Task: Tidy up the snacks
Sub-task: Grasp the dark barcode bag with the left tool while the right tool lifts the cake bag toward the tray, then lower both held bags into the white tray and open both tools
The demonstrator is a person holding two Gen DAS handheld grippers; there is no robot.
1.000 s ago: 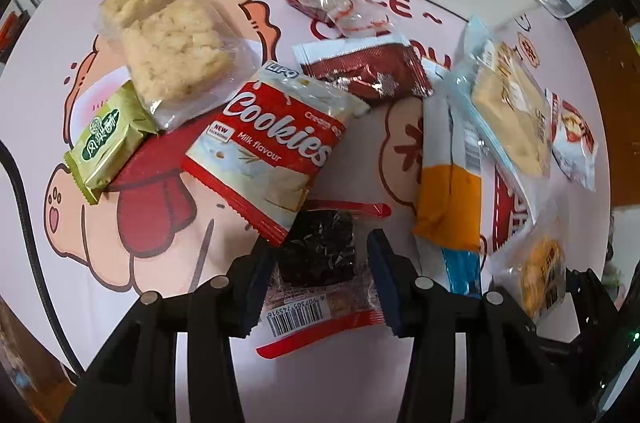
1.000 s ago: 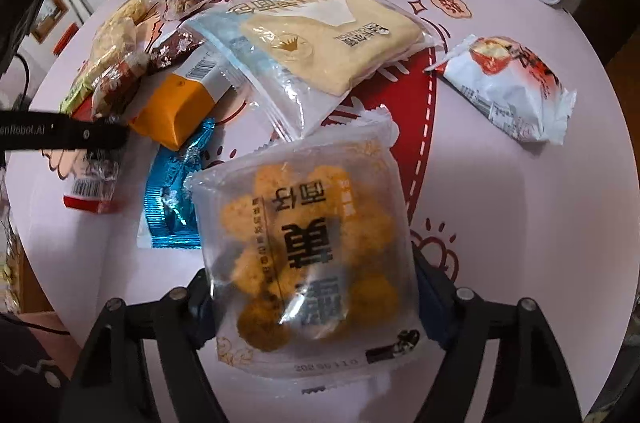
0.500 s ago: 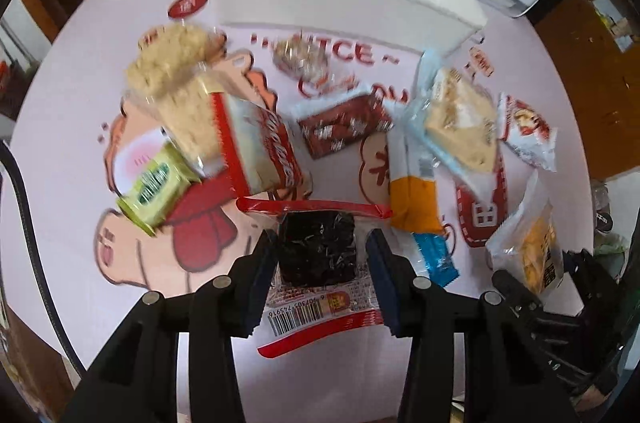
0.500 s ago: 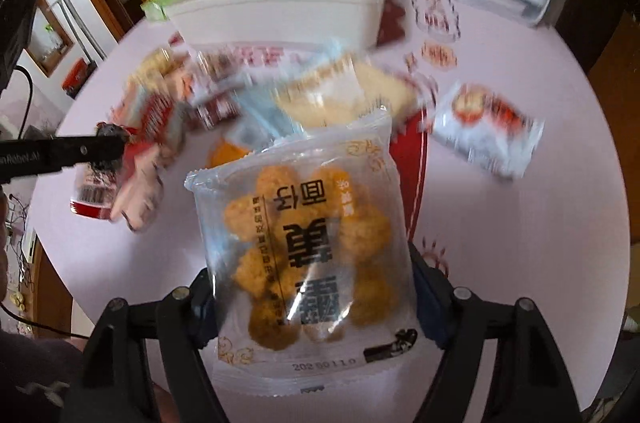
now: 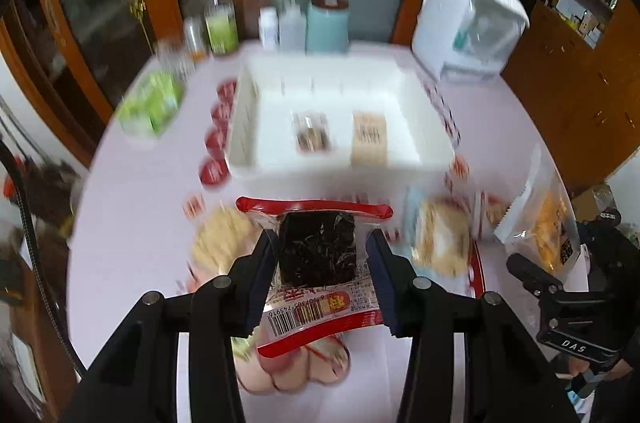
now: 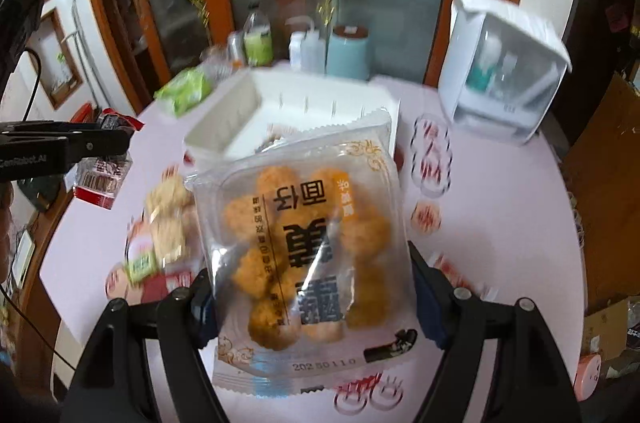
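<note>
- Lighting: soft, even daylight; no hard shadows on the pink bench [image 5: 132, 207].
- Glare: white storage box [image 5: 340, 111] nearly washed out; sheen on the clear nugget packet [image 6: 308, 243].
- Blur: background and bench items smeared; both tongs and their held packets sharp.
- Distortion: strong fisheye bending, dark corner vignette in both views.

A clear packet of orange fried balls [image 6: 312, 247] is clamped between the jaws of the right gripper [image 6: 310, 297]. Beyond it, a white bin [image 6: 224, 127] is seen on the pink table [image 6: 500, 223]. At far left, a red-edged packet [image 6: 100, 179] is gripped by the left gripper [image 6: 114, 139].
</note>
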